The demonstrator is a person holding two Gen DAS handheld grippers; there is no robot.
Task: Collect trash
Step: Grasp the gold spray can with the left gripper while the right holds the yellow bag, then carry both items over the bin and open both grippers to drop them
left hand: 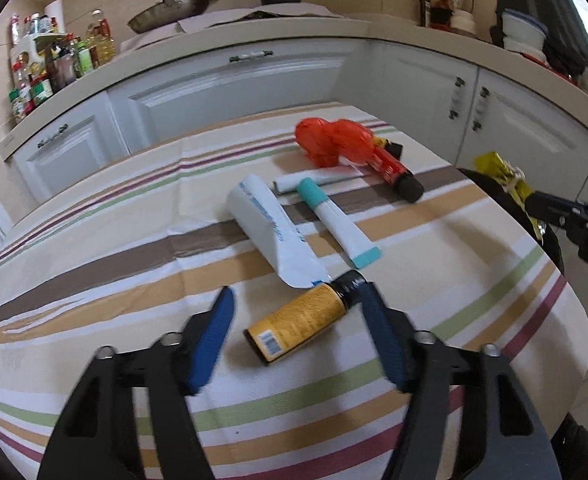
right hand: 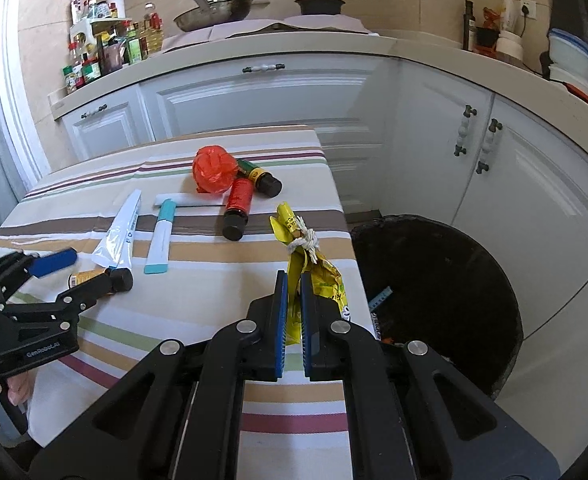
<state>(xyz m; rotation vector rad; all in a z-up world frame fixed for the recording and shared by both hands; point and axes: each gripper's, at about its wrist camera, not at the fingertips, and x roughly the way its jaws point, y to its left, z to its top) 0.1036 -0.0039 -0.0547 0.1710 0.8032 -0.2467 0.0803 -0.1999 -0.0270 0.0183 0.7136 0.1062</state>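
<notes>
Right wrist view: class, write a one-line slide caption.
Right gripper shut on a yellow wrapper, beside the black bin, trash left on the striped table.

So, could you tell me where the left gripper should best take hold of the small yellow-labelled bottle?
Probably across the labelled body of the yellow bottle, coming from above. It lies on its side between the fingers of the left gripper, and the round body is wider than the black cap.
</notes>
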